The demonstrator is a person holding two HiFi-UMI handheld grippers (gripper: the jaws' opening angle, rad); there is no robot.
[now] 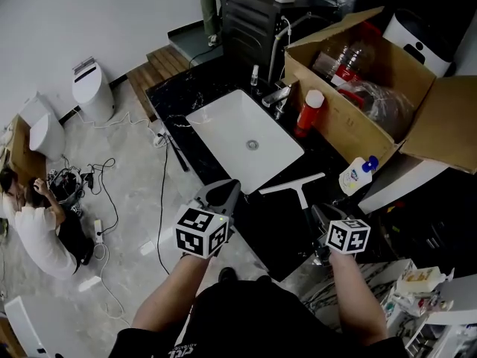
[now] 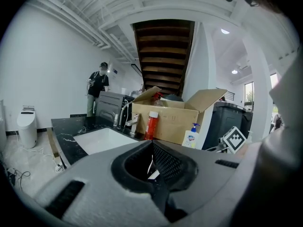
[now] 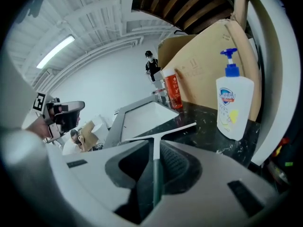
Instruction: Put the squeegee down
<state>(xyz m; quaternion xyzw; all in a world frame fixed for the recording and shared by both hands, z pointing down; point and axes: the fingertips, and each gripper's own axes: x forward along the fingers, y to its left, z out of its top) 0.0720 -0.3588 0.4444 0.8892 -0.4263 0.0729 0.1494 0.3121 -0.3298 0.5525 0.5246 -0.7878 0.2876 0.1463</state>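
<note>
The black stone bench (image 1: pixel 277 226) carried a white sink (image 1: pixel 223 125), and the right tool (image 1: pixel 319 216) hung low over the bare strip in front of it. Its jaws were closed on the handle of the squeegee (image 1: pixel 293 184), whose white blade lay crosswise just ahead of the tool, close to the near corner of the sink. I could not tell if the blade touched the stone.

If the tool let go while the blade was partly over the sink rim, the squeegee would probably tip into the basin. A soap bottle (image 1: pixel 356 176) stood just to the right of the tool, and a sideways swing could knock it over. A cardboard box (image 1: pixel 358 88) and a red bottle (image 1: pixel 309 112) were well ahead.

The left tool (image 1: pixel 221 193), pressed together and holding nothing, waited at the bench edge to the left, out of the way.
</note>
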